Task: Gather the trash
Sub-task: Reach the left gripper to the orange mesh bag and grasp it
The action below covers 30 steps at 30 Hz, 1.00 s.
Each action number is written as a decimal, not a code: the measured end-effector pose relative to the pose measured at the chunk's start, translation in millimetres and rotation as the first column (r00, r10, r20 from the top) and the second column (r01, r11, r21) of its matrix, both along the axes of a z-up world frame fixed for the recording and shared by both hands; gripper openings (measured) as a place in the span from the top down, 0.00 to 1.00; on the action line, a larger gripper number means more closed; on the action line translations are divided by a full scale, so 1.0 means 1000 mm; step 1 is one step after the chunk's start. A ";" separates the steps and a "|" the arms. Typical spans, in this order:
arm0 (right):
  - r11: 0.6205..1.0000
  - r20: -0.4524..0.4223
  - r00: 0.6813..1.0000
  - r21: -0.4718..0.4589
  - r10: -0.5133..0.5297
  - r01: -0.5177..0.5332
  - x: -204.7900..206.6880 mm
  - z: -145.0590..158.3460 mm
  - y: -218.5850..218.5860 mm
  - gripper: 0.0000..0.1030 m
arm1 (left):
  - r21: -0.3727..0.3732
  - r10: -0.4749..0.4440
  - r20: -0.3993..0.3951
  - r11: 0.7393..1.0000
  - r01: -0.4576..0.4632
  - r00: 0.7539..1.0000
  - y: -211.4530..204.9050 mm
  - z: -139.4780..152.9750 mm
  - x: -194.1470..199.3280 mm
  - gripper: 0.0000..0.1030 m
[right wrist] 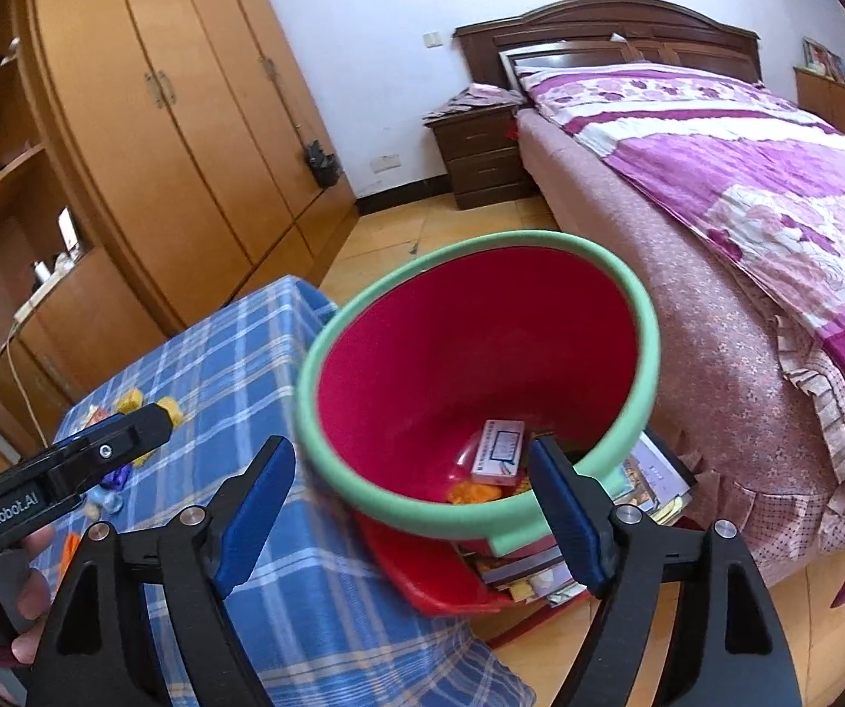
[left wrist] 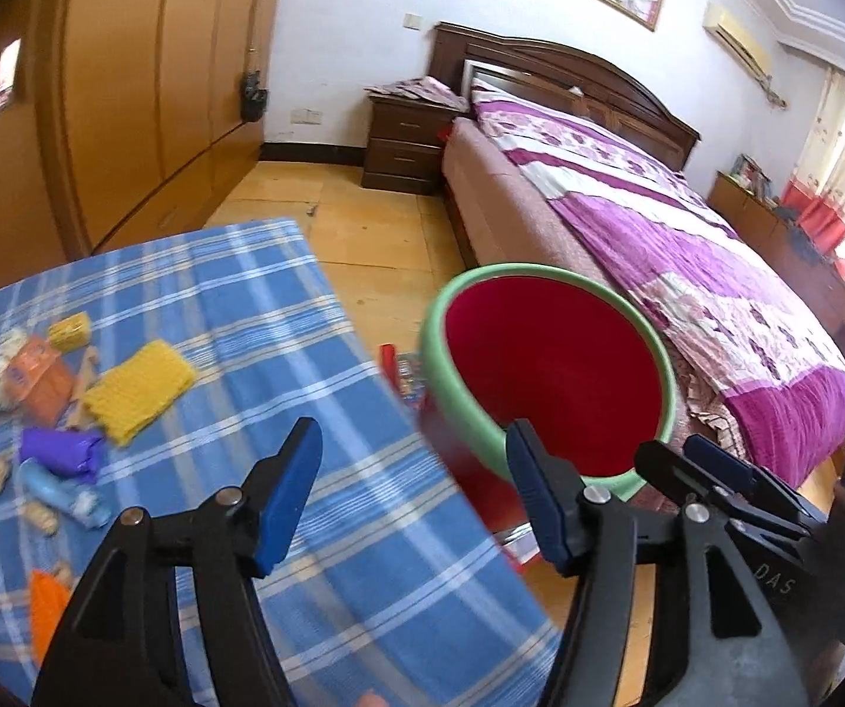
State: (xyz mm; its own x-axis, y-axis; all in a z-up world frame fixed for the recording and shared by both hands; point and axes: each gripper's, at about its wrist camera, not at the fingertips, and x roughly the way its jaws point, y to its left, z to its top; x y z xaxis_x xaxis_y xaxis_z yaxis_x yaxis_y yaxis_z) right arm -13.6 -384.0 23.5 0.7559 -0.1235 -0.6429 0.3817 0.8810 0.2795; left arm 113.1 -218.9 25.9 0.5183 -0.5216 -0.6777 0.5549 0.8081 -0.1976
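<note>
A red bin with a green rim (left wrist: 431, 353) (right wrist: 649, 324) stands just past the edge of the blue plaid table (left wrist: 234, 294) (right wrist: 234, 353). A white and blue box (right wrist: 499, 451) and orange scraps (right wrist: 475, 492) lie at its bottom. My left gripper (left wrist: 411, 442) is open and empty over the table's right edge, next to the bin. My right gripper (right wrist: 411, 453) is open and empty at the bin's near rim. On the table's left lie a yellow mesh pad (left wrist: 139, 389), an orange carton (left wrist: 39, 377), a purple wrapper (left wrist: 63, 451) and a pale blue bottle (left wrist: 63, 495).
A bed with a purple quilt (left wrist: 687, 247) (right wrist: 746, 177) runs along the right. A stack of books (right wrist: 652, 483) and a red tray (right wrist: 422, 577) sit on the floor under the bin. A wooden wardrobe (right wrist: 175, 135) and a dark nightstand (left wrist: 405, 141) stand behind.
</note>
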 end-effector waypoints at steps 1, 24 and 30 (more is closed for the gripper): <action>1.000 0.001 1.000 -0.004 0.007 -0.007 0.000 0.001 0.005 0.20 | 0.002 0.011 0.000 1.000 -0.011 1.000 0.004 0.001 -0.001 0.37; 0.987 -0.024 0.988 -0.037 0.153 -0.154 0.005 0.004 0.100 0.20 | 0.051 0.273 -0.058 0.961 -0.270 0.960 0.152 -0.019 -0.016 0.37; 0.984 -0.042 0.984 -0.042 0.173 -0.175 0.007 0.000 0.118 0.20 | 0.054 0.309 -0.090 0.951 -0.306 0.947 0.174 -0.033 -0.017 0.37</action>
State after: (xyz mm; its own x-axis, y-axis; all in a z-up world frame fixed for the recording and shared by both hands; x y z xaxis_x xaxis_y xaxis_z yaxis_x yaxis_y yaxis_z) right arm -6.7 -266.5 23.1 0.7432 -0.0219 -0.6687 0.2315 0.9462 0.2262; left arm 95.7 -44.7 -7.3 0.5810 -0.3194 -0.7487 0.2583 0.9446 -0.2025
